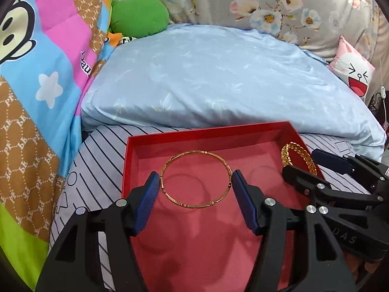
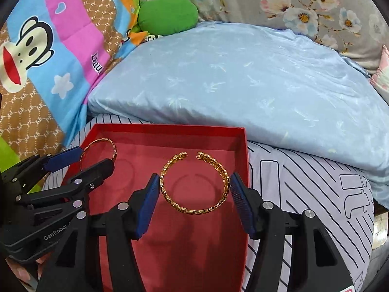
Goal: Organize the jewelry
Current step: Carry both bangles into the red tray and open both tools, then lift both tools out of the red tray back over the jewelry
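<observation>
A red box [image 1: 289,127] with a pink lining lies on the bed; it also shows in the right wrist view [image 2: 170,127]. My left gripper [image 1: 196,181] is shut on a thin gold bangle [image 1: 167,165], its blue pads touching both sides, held just above the lining. My right gripper [image 2: 194,183] is shut on a gold leaf-pattern open cuff [image 2: 194,210], also held over the box. The cuff [image 1: 297,152] and right gripper [image 1: 313,165] show at the right of the left wrist view. The bangle [image 2: 97,142] and left gripper [image 2: 85,158] show at the left of the right wrist view.
A light blue pillow [image 1: 206,77] lies just behind the box on a striped sheet [image 2: 304,182]. A colourful cartoon quilt [image 1: 36,73] is at the left, with a green plush [image 1: 138,15] and floral bedding [image 1: 267,0] behind. A pink cartoon cushion [image 1: 352,73] is at the right.
</observation>
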Demonstrator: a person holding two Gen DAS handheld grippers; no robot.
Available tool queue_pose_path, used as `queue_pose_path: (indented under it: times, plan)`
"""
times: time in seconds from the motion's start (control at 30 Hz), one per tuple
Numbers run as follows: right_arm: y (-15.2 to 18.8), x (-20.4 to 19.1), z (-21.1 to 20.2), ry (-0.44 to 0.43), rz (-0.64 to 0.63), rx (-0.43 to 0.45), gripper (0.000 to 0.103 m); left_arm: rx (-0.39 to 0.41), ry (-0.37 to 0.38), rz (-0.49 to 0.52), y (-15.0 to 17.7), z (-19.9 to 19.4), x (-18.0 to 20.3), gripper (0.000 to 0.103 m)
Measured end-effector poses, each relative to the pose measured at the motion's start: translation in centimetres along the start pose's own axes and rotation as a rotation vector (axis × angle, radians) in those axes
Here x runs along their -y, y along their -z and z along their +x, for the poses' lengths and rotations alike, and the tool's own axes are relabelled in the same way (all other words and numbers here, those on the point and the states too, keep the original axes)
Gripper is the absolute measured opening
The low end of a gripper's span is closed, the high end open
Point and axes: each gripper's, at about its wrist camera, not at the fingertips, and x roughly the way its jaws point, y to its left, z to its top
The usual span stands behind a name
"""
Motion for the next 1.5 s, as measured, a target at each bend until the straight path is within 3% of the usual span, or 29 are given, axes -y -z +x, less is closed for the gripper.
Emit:
queue_pose_path:
  times: [0.17,0.33,0.47,0.77,1.03,1.27,1.5]
  plan:
    - [-0.2,-0.1,0.3,0.007,-0.006,-0.004,0.058,-0.019,0.009,-0.017,-0.2,0.6,-0.2,0.059]
    - [-0.2,-0.4,0.0,0.026,-0.018,0.01,0.068,-0.021,-0.008,-0.039,-0.2,0.7,-0.6,0.06]
    - [-0.1,-0.6,-0.8,0.029,-0.019,0.024,0.069,-0.009,-0.023,-0.033,-0.2,0.1,-0.3,0.06]
    - [0.8,-0.8,-4.0,0.028,-0.015,0.052,0.069,0.016,-0.022,-0.022,0.3,-2.9,0.5,0.06]
    - [2.9,-1.1,-8.7,0.01,0.003,0.089,0.069,0.055,-0.021,0.005,1.7,-7.9,1.8,0.06]
    - [7.0,-2.0,-13.7,0.003,0.013,0.121,0.069,0.084,-0.004,0.031,4.8,-12.9,2.8,0.065]
    - [13.8,-2.1,-17.3,0.047,0.007,0.13,0.069,0.078,-0.027,0.064,11.4,-16.1,2.7,0.069]
